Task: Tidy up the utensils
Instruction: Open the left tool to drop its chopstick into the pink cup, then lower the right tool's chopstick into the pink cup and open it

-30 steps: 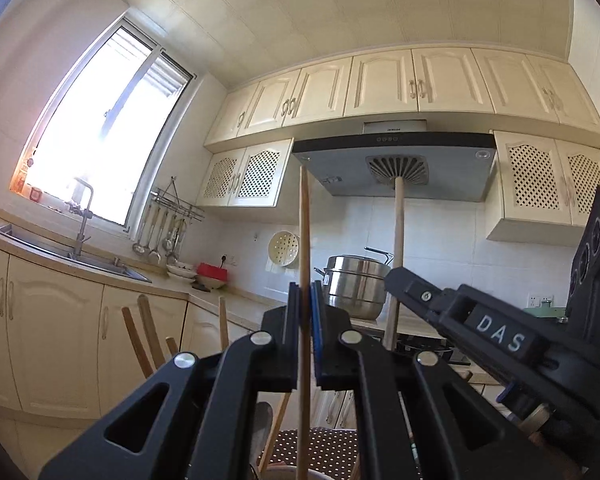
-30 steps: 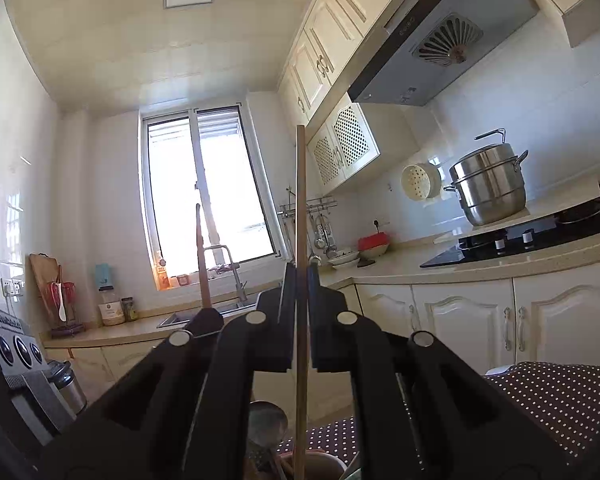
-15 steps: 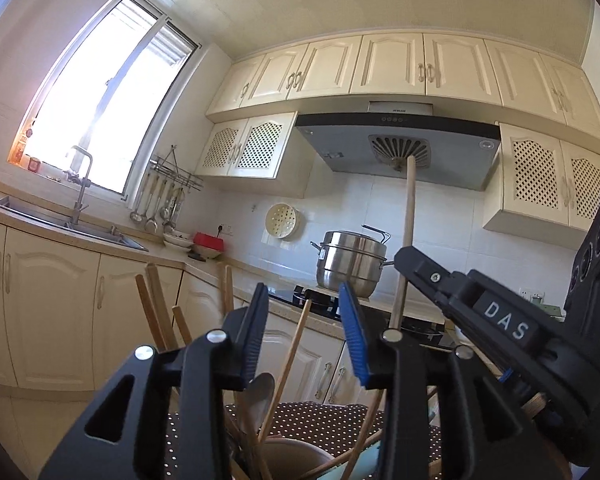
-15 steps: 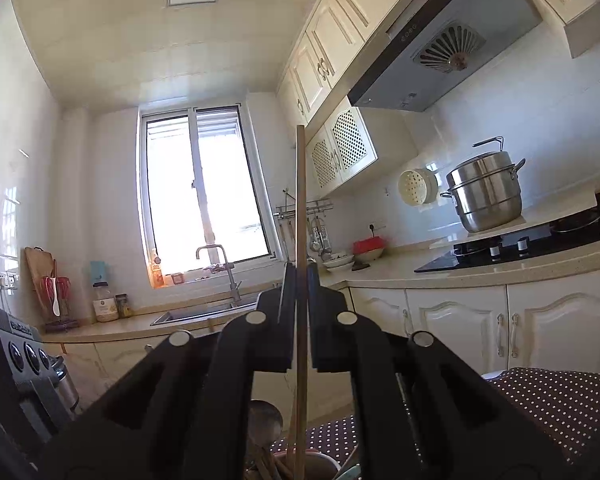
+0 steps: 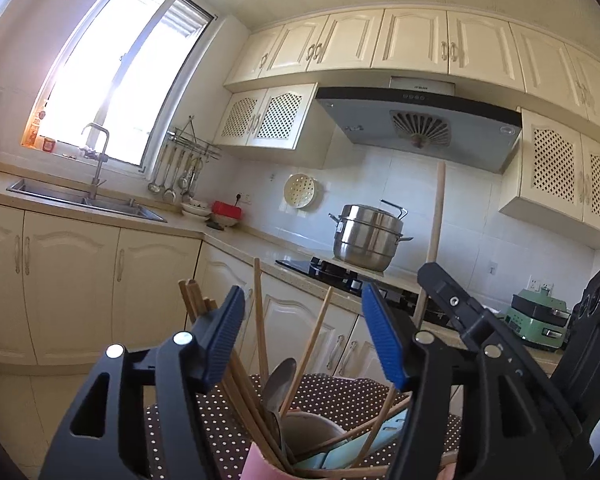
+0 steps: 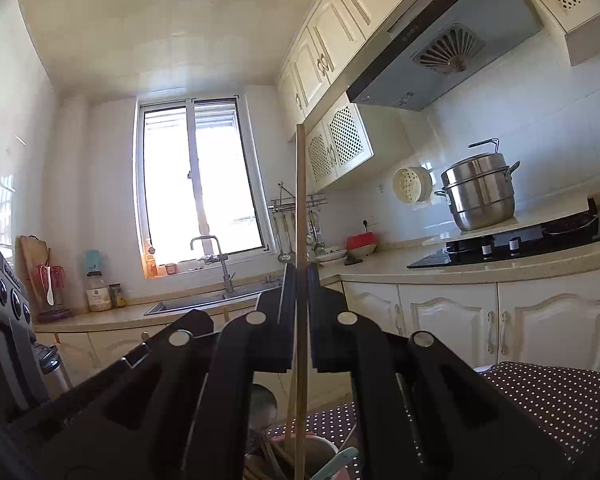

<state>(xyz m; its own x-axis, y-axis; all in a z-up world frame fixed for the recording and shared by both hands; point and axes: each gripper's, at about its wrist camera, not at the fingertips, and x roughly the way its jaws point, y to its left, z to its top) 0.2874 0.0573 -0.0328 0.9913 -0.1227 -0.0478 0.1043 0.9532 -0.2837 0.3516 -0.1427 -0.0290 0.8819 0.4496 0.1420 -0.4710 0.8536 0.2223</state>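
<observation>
Cream cabinets [image 5: 412,44] line the kitchen walls above a grey range hood [image 5: 416,126], with a bright window [image 6: 198,184] over the sink [image 5: 84,200]. A steel stockpot [image 5: 366,238] stands on the black hob [image 6: 512,244] of the kitchen counter.

Nearer the cameras, a dark polka-dot cloth [image 5: 328,392] covers the desk. A pink-rimmed utensil cup [image 5: 300,440] stands on it near the near edge, holding a metal spoon [image 5: 278,384], several wooden chopsticks [image 5: 260,320] leaning at differing angles, and a pale blue item that cannot be identified.

Left tongs [image 5: 302,336]: spread wide above the cup, blue pads [image 5: 382,340] well apart, nothing gripped. Loose chopsticks rise between the pads without contact.

Right tongs [image 6: 300,316]: closed down to a narrow gap, clamping a single wooden chopstick [image 6: 300,200]. This chopstick stands upright, its upper end well above the tongs and its lower end reaching down into the cup [image 6: 304,454]. In the left wrist view the same chopstick [image 5: 436,216] shows beside the right tongs' black body [image 5: 480,320].
</observation>
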